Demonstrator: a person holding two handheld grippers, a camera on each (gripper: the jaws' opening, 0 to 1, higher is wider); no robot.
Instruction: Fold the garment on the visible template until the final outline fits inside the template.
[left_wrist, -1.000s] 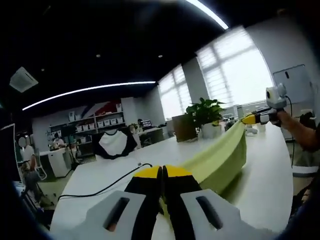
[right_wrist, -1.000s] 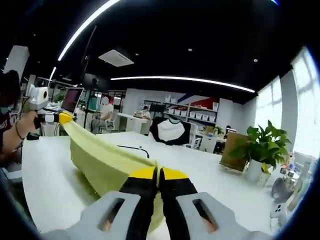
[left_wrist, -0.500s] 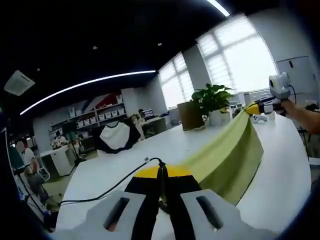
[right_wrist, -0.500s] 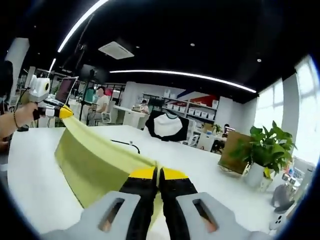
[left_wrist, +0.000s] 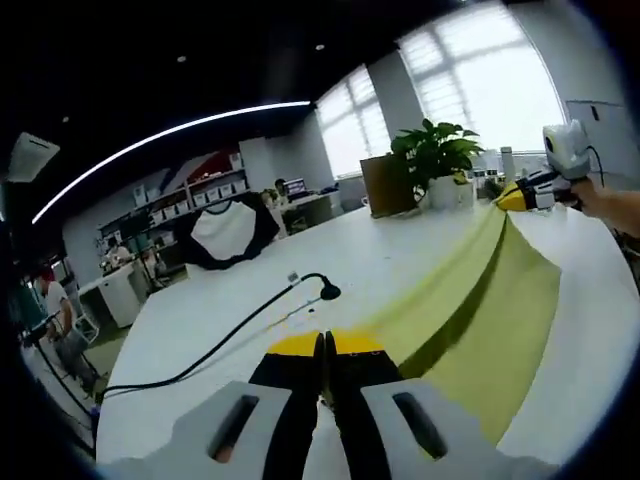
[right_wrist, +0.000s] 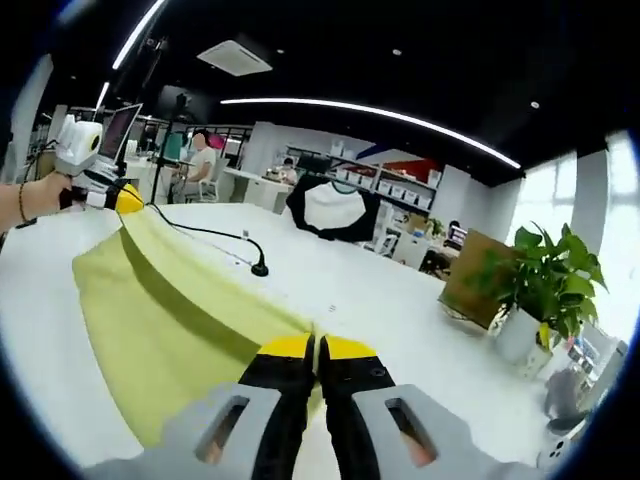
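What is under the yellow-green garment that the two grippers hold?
Under the yellow-green cloth garment lies the white table; the cloth hangs from both grippers, its lower edge trailing on the tabletop. Whatever lies on the table beneath the cloth, a template included, is covered.

The garment (left_wrist: 470, 310) is a plain yellow-green cloth, stretched out long above the white desk (left_wrist: 230, 330). Its top edge runs taut from one pinched end to the other. From that edge the cloth hangs in a doubled sheet, with a dark shaded fold along its length, and its lower part spreads onto the desk. In the right gripper view the garment (right_wrist: 170, 320) reaches toward the desk's near edge.
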